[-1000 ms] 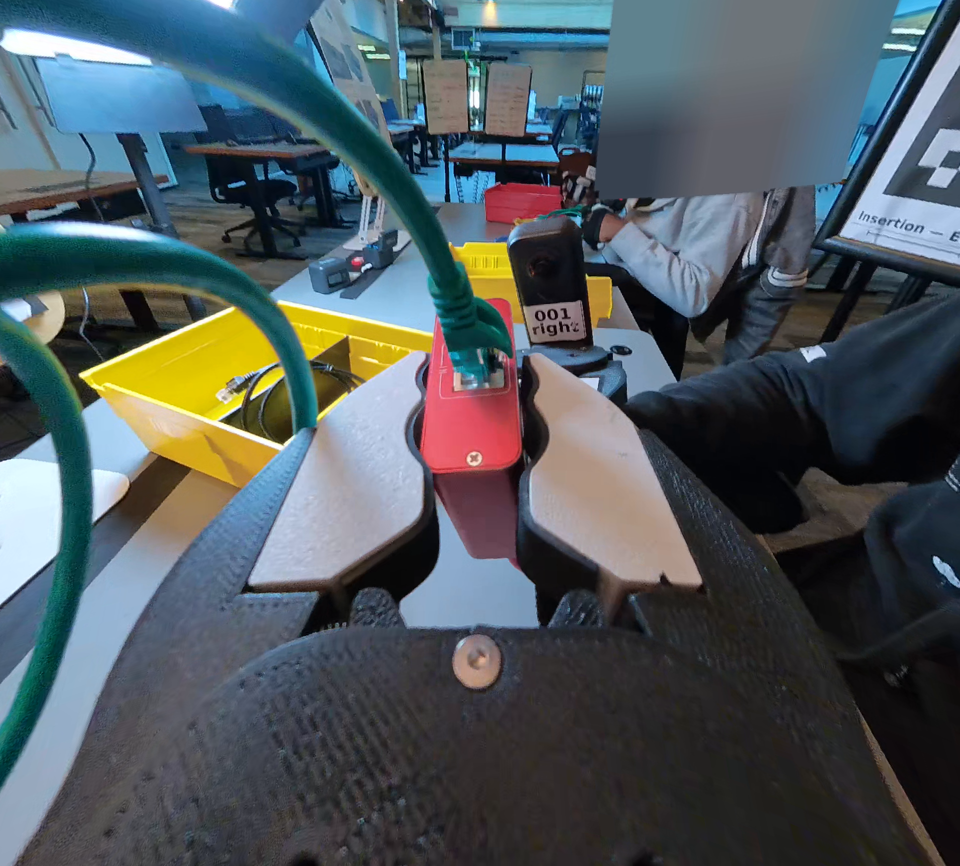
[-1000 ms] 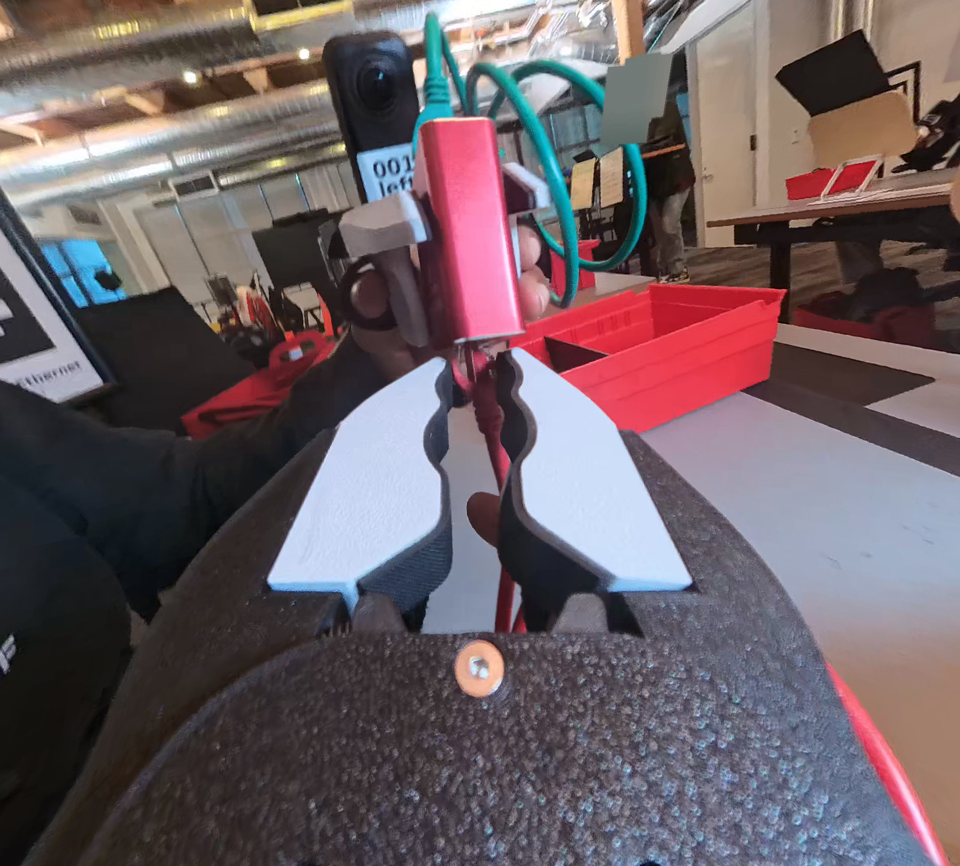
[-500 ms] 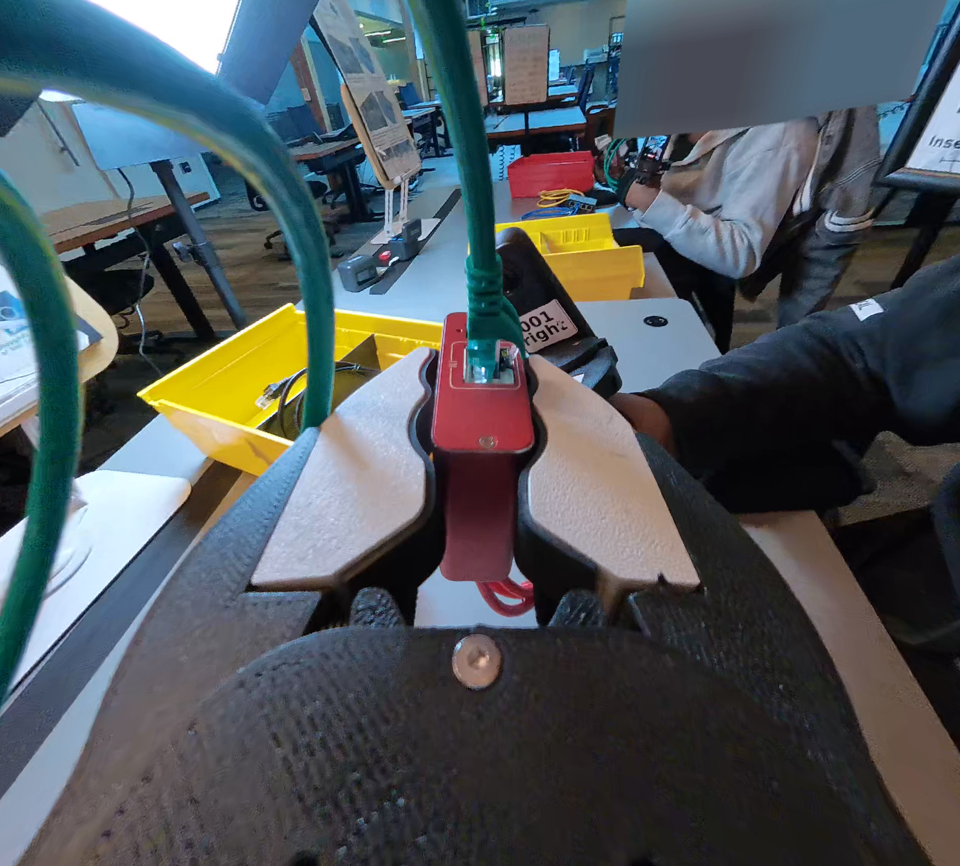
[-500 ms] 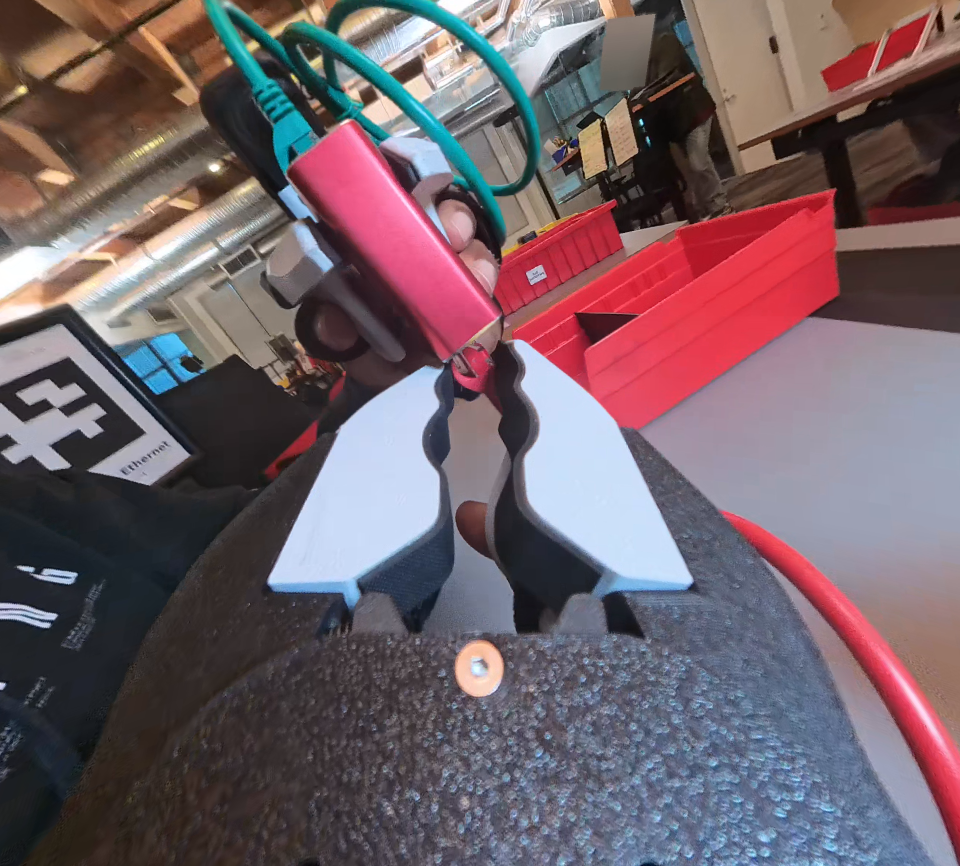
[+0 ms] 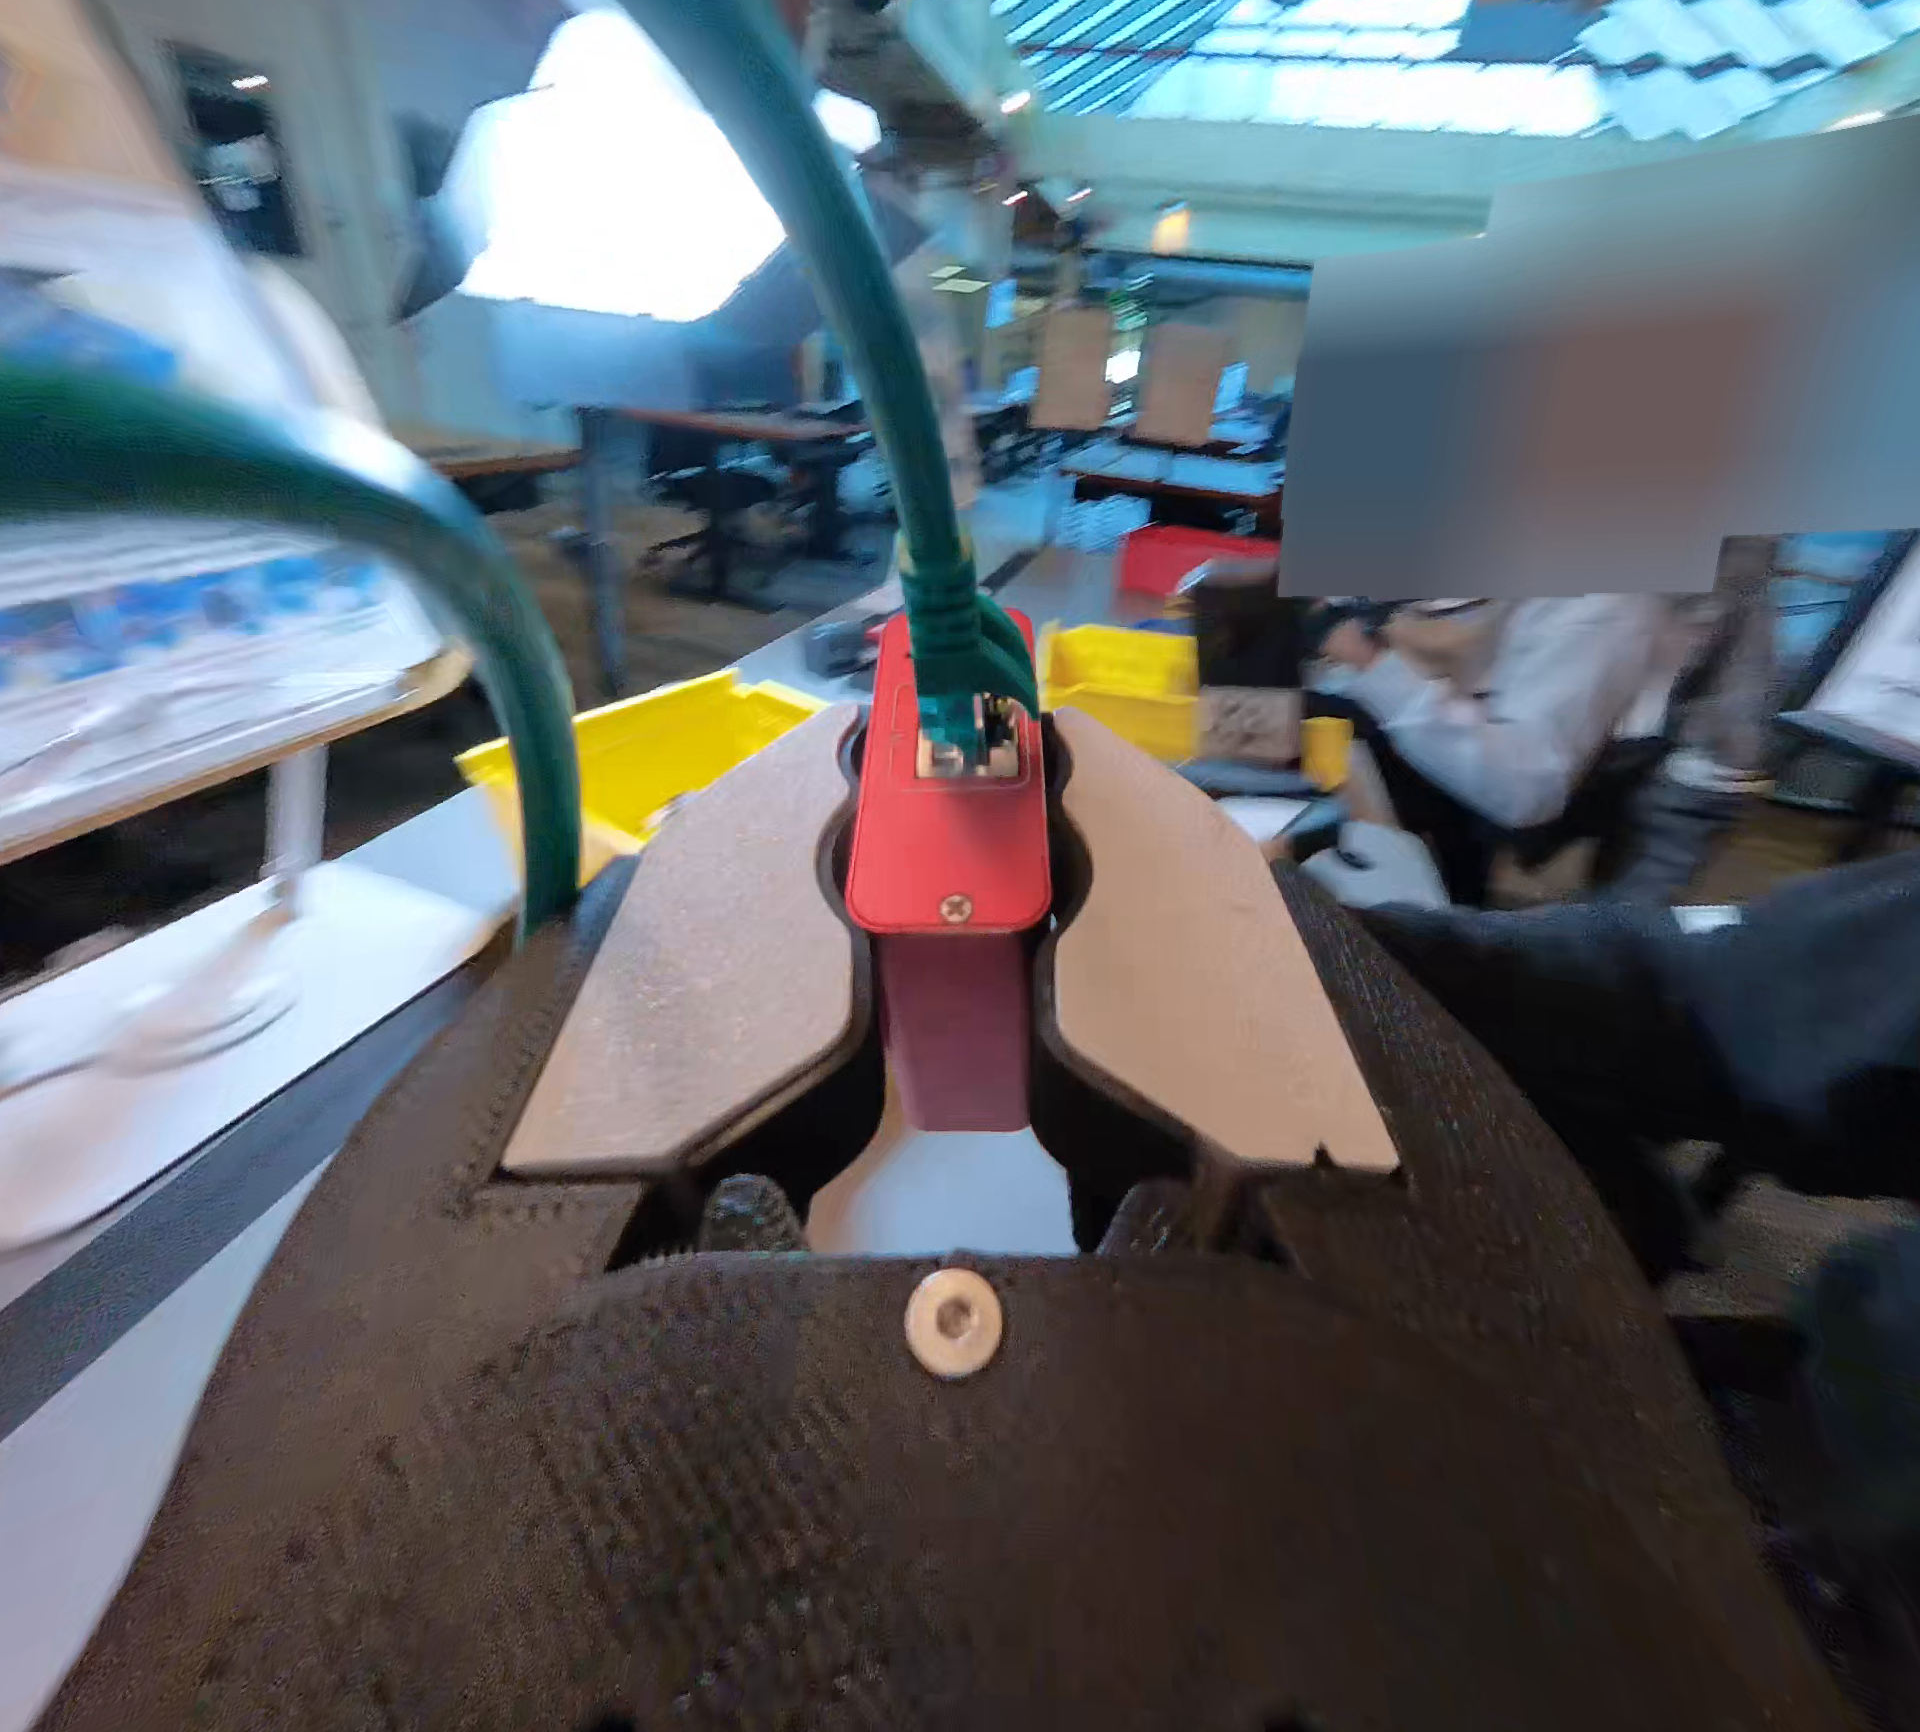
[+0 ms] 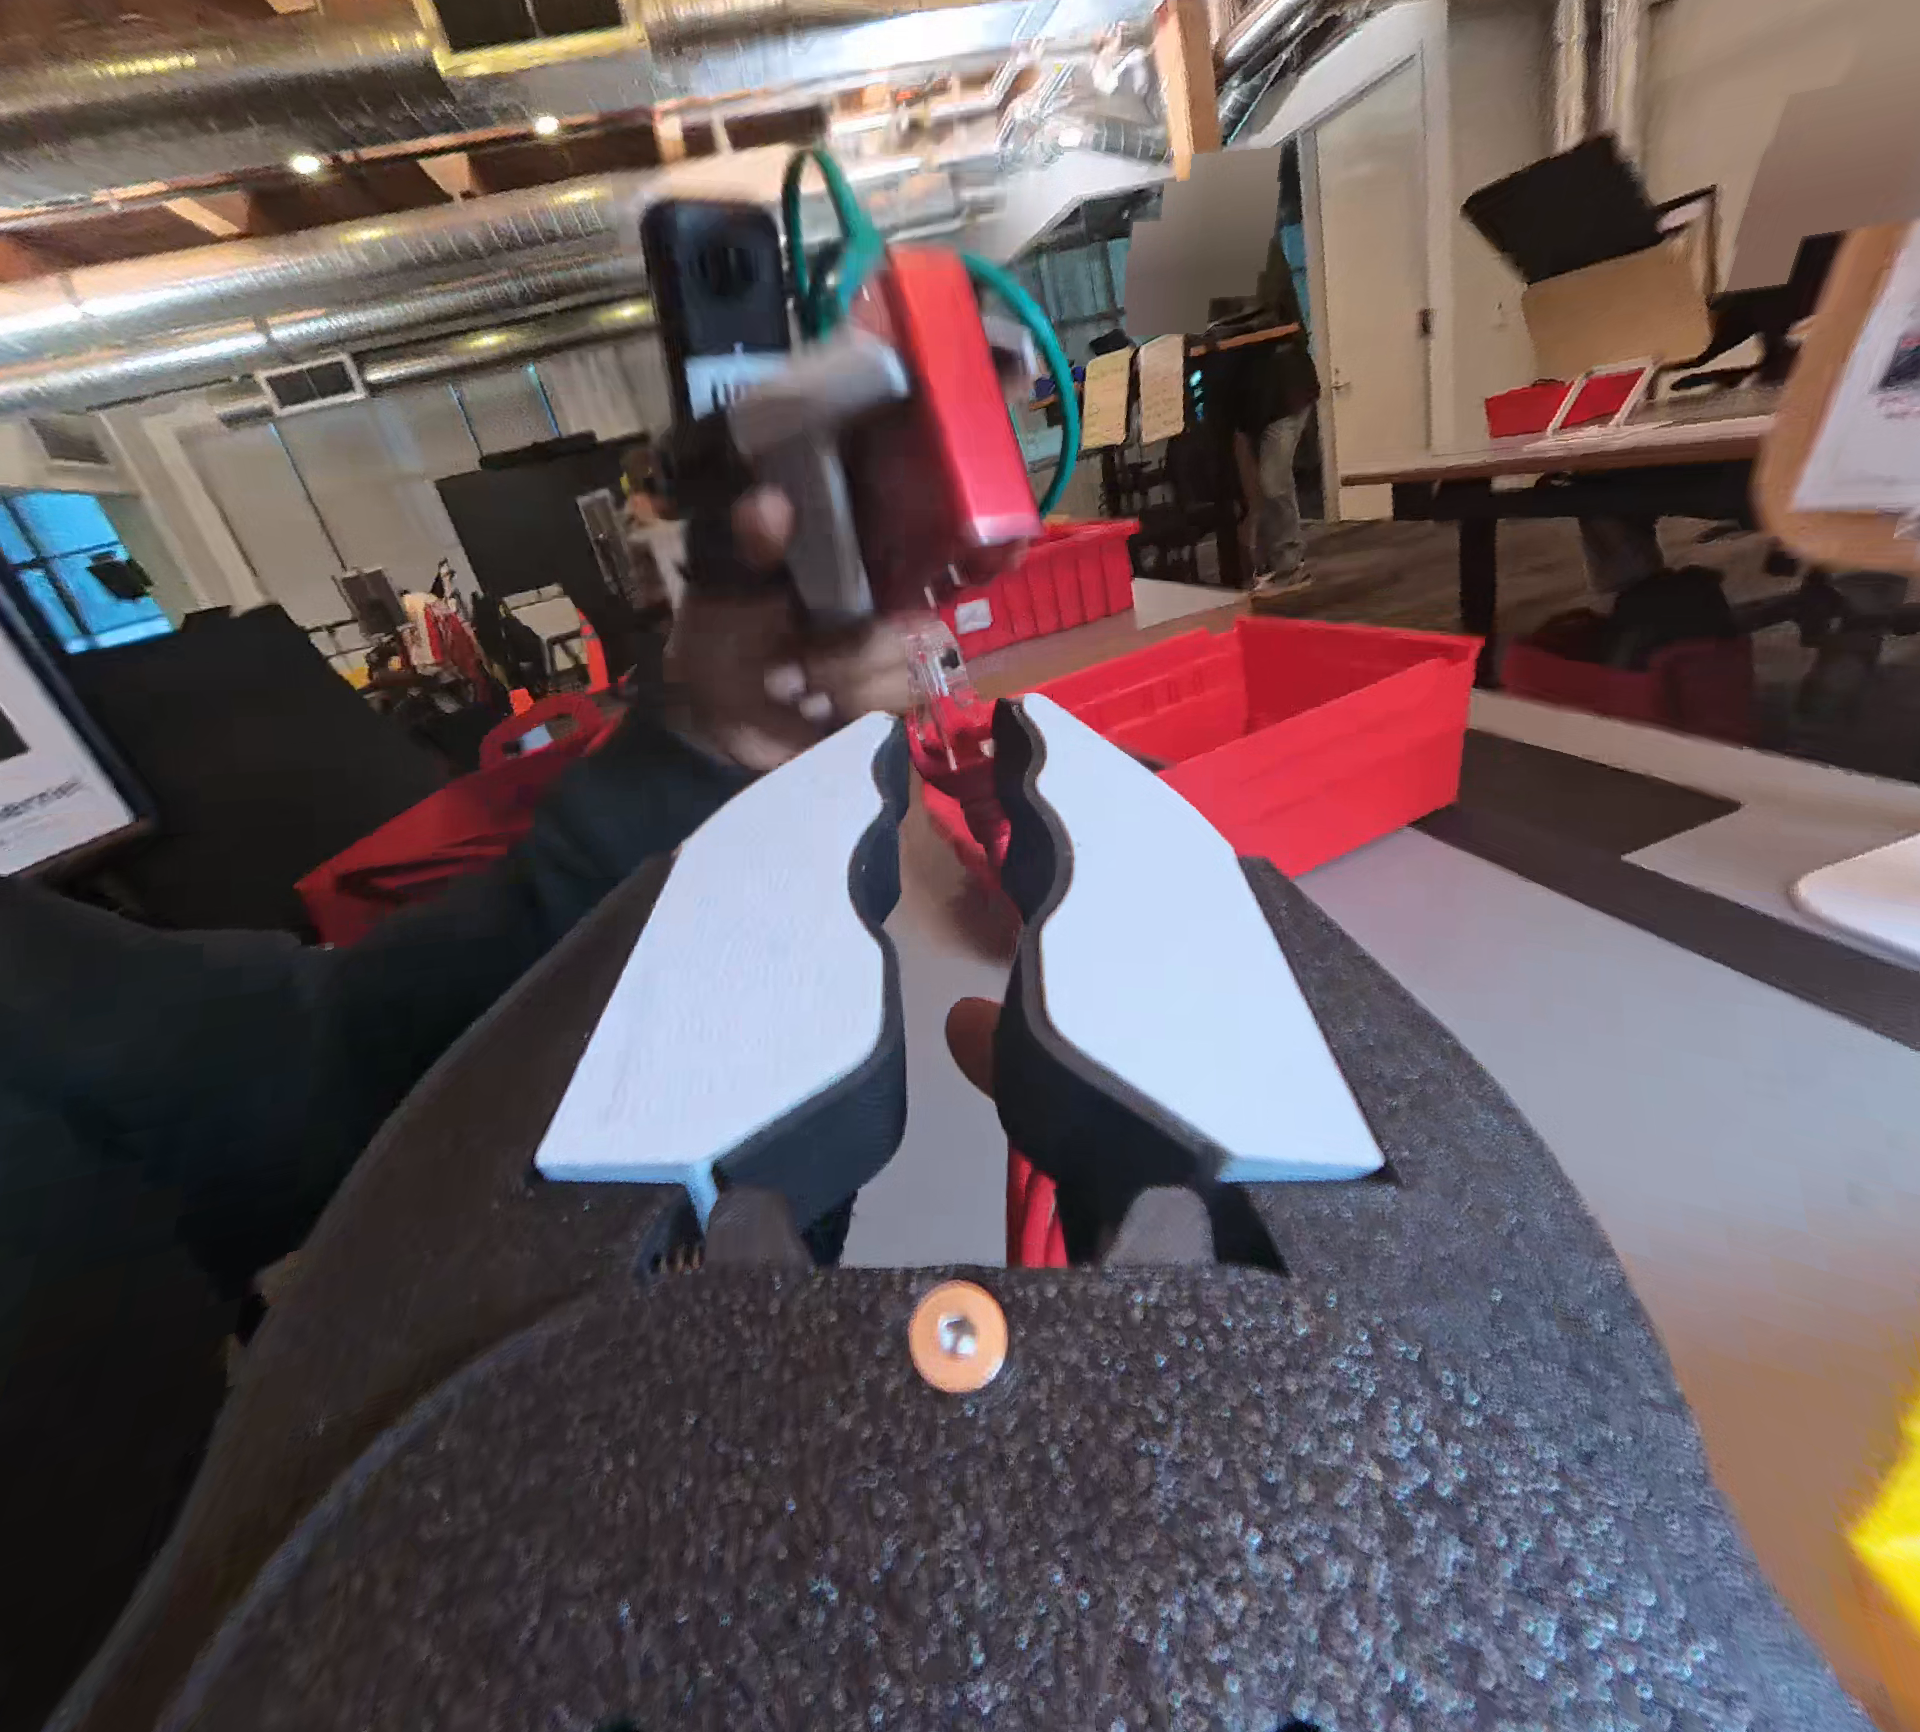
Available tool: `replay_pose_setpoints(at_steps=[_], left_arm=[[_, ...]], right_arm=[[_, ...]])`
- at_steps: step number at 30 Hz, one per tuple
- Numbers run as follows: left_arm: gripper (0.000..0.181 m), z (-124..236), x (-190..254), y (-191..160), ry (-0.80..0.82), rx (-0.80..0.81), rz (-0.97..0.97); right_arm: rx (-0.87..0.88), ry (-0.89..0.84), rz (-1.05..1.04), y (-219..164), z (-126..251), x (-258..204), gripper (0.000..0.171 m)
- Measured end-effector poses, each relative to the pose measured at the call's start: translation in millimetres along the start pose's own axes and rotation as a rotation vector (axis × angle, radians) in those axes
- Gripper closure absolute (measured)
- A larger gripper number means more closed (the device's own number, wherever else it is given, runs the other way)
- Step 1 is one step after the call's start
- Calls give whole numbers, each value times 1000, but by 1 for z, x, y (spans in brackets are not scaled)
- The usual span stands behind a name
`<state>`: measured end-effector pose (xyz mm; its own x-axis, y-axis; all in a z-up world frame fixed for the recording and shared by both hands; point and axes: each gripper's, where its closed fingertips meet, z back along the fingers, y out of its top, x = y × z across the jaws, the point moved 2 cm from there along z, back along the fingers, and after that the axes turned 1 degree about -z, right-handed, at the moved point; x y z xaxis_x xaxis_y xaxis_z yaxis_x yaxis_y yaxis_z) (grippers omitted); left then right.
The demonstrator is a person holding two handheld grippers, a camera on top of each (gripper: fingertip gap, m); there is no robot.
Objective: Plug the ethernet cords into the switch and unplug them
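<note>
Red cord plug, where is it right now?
In the right wrist view, the red cord plug sits clamped at the tips of the right claw, clear of the red switch that the left claw holds above it.

Your left gripper [image 5: 951, 737] has matt tan jaws with a fine grain, set in a rough, ribbed black plastic body with one bright metal screw. The switch [image 5: 948, 835] looks like smooth red metal with a satin sheen. The green cord [image 5: 883, 352] has a smooth rubbery jacket. Your right gripper [image 6: 948, 732] shows pale, matt jaws and pebbled black plastic. The red cord [image 6: 971, 809] ends in a clear glossy plastic plug. The bin [image 6: 1340, 737] is glossy red plastic; the counter [image 6: 1507, 1038] is smooth, matt grey.
</note>
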<state>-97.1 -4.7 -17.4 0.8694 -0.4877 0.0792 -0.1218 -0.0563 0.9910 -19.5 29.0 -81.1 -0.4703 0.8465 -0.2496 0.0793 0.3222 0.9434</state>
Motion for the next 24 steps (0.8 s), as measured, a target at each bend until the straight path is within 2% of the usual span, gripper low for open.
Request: replay_pose_setpoints(at_steps=[2,6,10,13,14,16,17,19,24], left_arm=[[151,2,-17,-16,62,-79,1],[152,-8,-28,-42,82,-178,24],[152,-17,-26,-60,71,-239,21],[152,-21,-22,-65,52,-264,13],[152,-21,-22,-66,50,-267,10],[152,-22,-22,-66,53,-267,7],[152,-22,-21,-66,48,-267,8],[152,-23,-21,-68,45,-270,9],[152,-25,-21,-75,42,-293,16]], right_arm=[[24,-59,58,29,11,5,156],[-49,-183,162,82,32,27,156],[-114,-455,355,114,62,89,157],[-201,-635,321,96,93,151,157],[-252,-751,321,84,110,178,157],[-449,-982,356,51,152,225,154],[-545,-1056,370,39,169,238,143],[-569,-1088,382,38,180,241,130],[-412,-1061,372,76,181,217,127]])
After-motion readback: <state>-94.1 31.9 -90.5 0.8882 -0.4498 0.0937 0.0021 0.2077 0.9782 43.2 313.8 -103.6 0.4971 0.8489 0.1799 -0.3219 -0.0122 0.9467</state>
